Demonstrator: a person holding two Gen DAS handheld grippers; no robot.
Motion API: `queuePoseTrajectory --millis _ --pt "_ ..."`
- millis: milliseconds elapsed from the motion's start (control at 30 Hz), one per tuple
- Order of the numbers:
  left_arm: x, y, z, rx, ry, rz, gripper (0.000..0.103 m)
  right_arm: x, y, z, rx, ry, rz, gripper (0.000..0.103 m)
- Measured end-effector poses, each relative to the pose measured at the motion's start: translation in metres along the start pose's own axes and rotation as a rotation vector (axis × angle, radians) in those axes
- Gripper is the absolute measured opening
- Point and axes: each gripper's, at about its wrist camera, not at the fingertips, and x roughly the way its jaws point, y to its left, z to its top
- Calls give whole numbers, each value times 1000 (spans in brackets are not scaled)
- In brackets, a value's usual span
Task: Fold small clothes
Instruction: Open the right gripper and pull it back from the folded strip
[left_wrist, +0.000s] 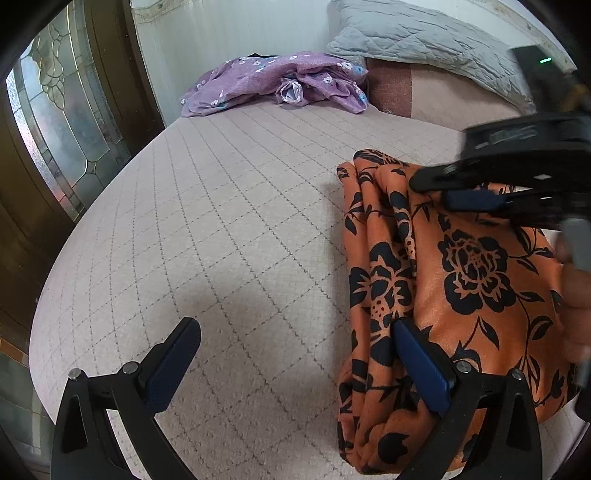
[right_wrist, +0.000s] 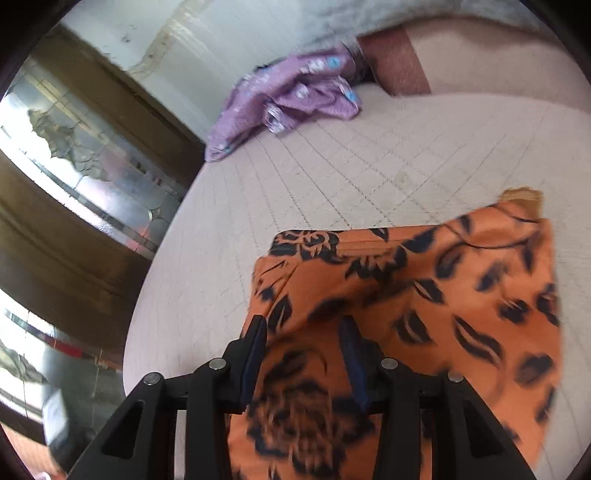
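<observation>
The orange cloth (left_wrist: 461, 295) lay on the bed (left_wrist: 240, 240), at about 4 o'clock in the left view. It looked smooth and a bit shiny, with big black flowers and leaves printed on it. It was folded over, with soft rolled pleats along its left edge. In the right view the cloth (right_wrist: 424, 295) filled the 5 o'clock part, and a plain tan corner stuck up at its far edge.

The left tongs (left_wrist: 295, 365) were wide open and held nothing. One blue finger (left_wrist: 421, 365) sat over the cloth's left edge; whether it touched I could not tell. The other was over bare bed.

The right tongs (right_wrist: 304, 354) were partly open with cloth between the fingers. That picture was blurry, so I could not tell if they pinched it. In the left view they came in at 2 o'clock, above the cloth's far end.

The bed cover was pale pink, stitched in a diamond grid. At 12 o'clock lay a crumpled purple cloth (left_wrist: 273, 83) with small white and blue flowers. A grey quilted pillow (left_wrist: 424, 37) sat at 1 o'clock. A brown door (left_wrist: 55, 129) with bumpy patterned glass stood at 9 o'clock.

No writing could be read.
</observation>
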Motion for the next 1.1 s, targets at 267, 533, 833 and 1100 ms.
queuePoseTrajectory --millis 267,533,833,1100 --pt "1 -1 1 11 -12 1 103 6 -8 0 -20 -1 14 46" --pt "0 -4 1 7 -17 11 103 -63 -26 -36 -38 -96 43 55" --pt "-1 -7 1 -1 -21 33 103 -123 -65 -91 8 -122 44 55" --pt "-4 -6 2 -19 -22 29 103 -120 -84 -120 46 -134 50 56"
